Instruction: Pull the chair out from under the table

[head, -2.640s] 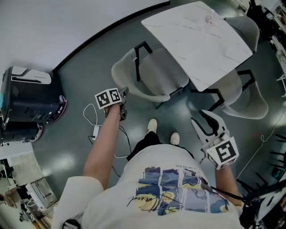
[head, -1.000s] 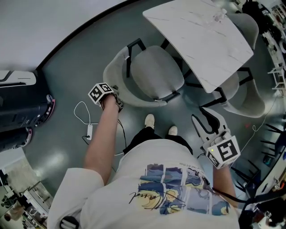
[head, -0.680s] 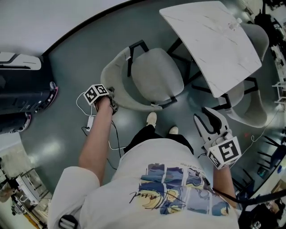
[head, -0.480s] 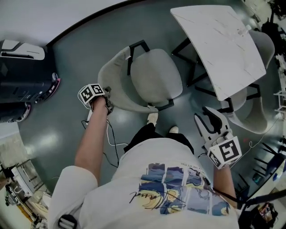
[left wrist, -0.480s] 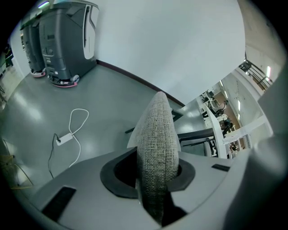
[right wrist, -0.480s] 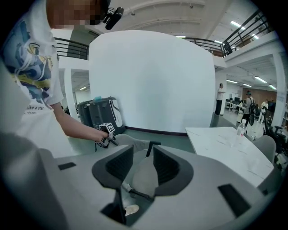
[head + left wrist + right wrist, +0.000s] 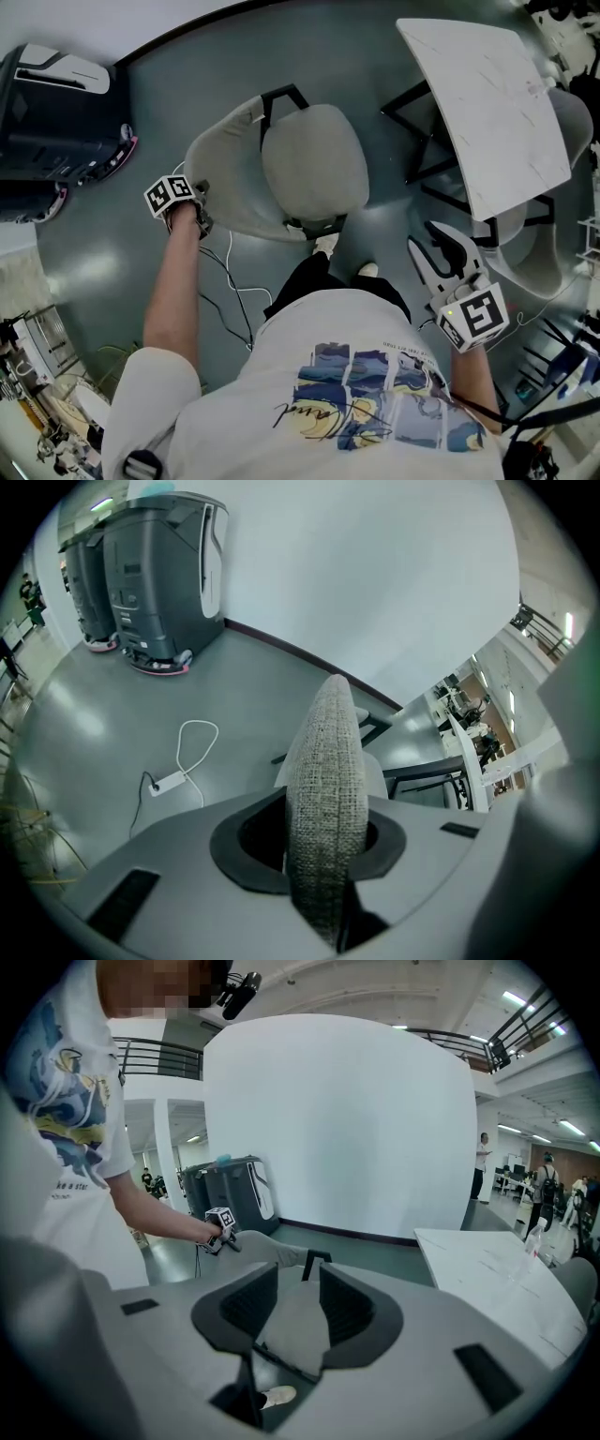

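Observation:
The grey fabric shell chair (image 7: 314,159) stands on the floor left of the white marble-look table (image 7: 497,103), with its seat out from under the top. My left gripper (image 7: 201,217) is shut on the rim of the chair's backrest (image 7: 220,187). In the left gripper view the woven backrest edge (image 7: 323,761) fills the gap between the pads of the left gripper (image 7: 323,841). My right gripper (image 7: 441,251) hangs open near my right side and holds nothing. The right gripper view shows the right gripper (image 7: 291,1312), the chair (image 7: 272,1251) beyond it and the table (image 7: 497,1269).
A large dark machine (image 7: 56,94) stands at the left by the white wall. A white cable with a power strip (image 7: 178,761) lies on the floor near the chair. A second grey chair (image 7: 539,253) sits under the table's right side. My feet (image 7: 323,246) are just behind the chair.
The chair has slid left, away from the table, with the left gripper on its backrest; its seat no longer lies under the tabletop. The right gripper has kept roughly its place.

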`<state>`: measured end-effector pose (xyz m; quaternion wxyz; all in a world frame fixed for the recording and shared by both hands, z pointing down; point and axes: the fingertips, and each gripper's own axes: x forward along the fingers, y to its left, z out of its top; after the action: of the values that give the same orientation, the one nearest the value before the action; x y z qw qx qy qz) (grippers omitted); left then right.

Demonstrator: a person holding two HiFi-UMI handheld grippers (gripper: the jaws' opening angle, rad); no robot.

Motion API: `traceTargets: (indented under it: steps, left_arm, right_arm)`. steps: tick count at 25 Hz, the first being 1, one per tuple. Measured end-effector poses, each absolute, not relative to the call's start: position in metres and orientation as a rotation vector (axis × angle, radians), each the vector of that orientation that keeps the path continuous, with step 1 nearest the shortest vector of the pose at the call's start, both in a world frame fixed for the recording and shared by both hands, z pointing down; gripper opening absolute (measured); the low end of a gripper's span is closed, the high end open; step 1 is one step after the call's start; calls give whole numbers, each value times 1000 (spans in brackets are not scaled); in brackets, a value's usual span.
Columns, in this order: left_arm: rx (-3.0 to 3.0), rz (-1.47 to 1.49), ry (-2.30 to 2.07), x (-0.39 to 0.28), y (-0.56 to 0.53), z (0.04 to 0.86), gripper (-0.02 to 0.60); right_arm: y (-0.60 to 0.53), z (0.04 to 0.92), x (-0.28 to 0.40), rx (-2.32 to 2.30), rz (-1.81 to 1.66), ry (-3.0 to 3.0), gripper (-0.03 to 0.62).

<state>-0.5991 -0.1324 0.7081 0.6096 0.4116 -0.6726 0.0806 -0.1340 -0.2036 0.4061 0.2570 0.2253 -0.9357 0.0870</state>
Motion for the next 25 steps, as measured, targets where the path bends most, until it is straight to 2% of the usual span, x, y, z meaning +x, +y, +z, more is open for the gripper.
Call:
traceTargets:
  steps: [7, 17, 25]
  left_arm:
    - [949, 228, -1583, -640, -113, 708, 95]
    - [982, 401, -1625, -642, -112, 707, 120]
    - [1073, 569, -1972, -634, -94, 622, 138]
  right_arm:
    - [-197, 406, -144, 586, 235, -2530, 129]
    - [-188, 406, -142, 558, 212, -2530, 129]
    - [-169, 393, -107, 554, 166, -2594, 127]
